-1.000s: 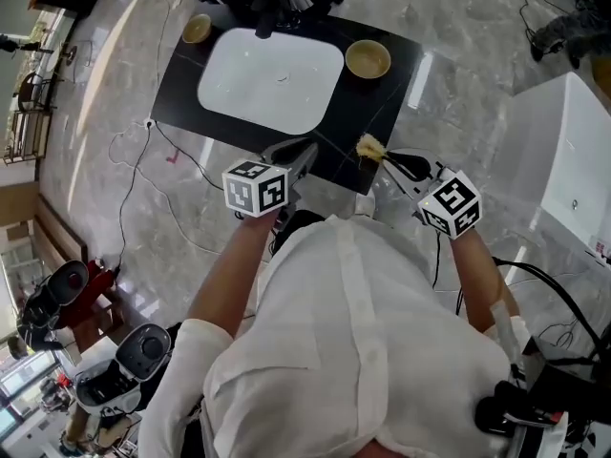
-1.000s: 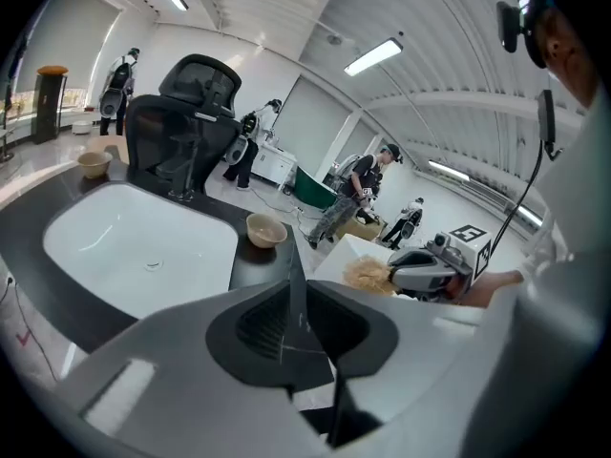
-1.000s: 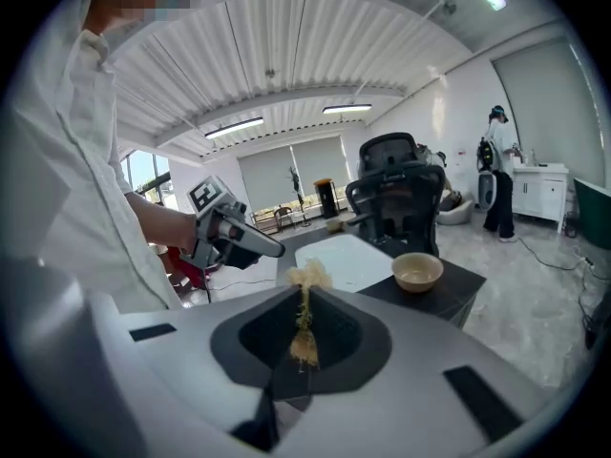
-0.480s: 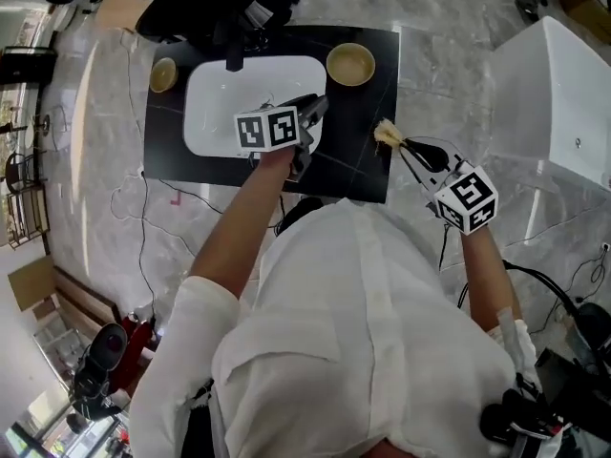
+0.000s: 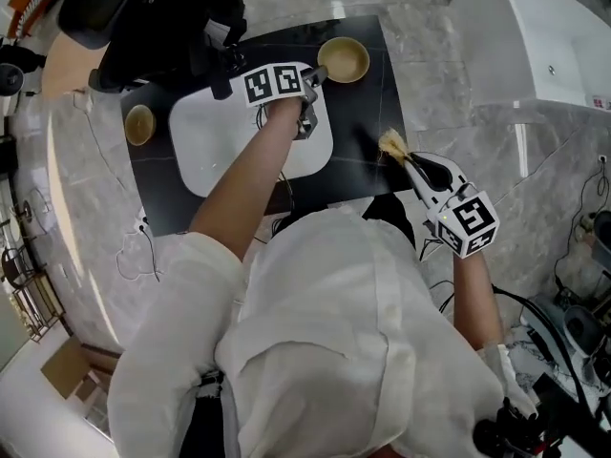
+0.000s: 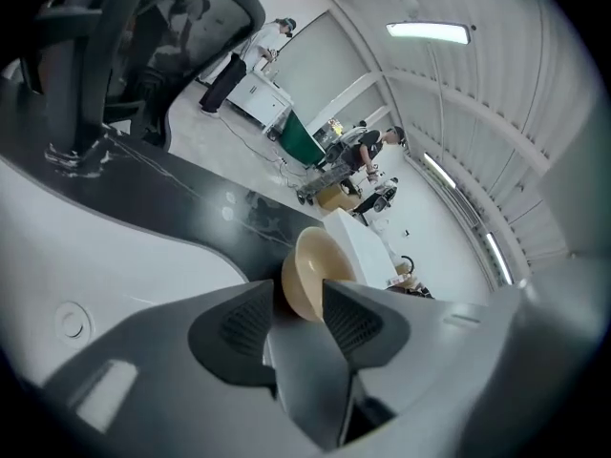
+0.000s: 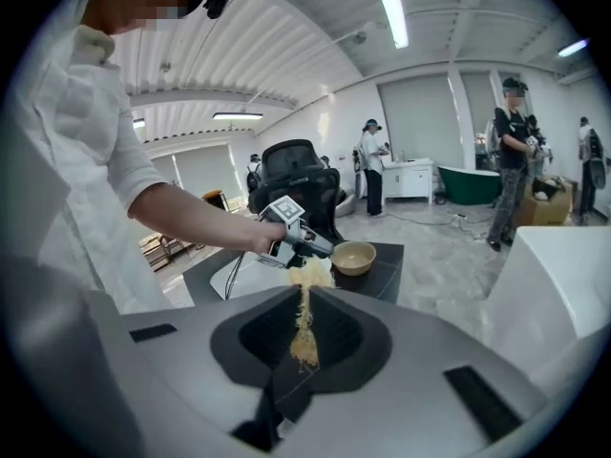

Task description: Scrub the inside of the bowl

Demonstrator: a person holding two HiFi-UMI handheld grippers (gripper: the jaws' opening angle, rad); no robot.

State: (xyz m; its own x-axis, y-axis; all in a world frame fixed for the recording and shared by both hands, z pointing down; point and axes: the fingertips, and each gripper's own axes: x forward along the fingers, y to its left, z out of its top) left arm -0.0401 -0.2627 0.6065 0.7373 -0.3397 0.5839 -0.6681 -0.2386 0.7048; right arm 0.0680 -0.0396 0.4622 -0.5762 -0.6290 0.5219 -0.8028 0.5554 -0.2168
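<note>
One pair, your left tongs, gapes empty just short of the bowl beside the sink, probably light, rigid and slick, so pinch its rim, while your right tongs clamp the scrubber.

Cannot see the lower part of the bowl in the left gripper view, masked by the left tongs. Cannot see the near edge of the black surface in the head view (shirt in front). Lose the lower end of the scrubber inside the pinched right tongs. Cannot tell what the small bowl holds: too small. Cannot follow the chair past the top edge.
</note>
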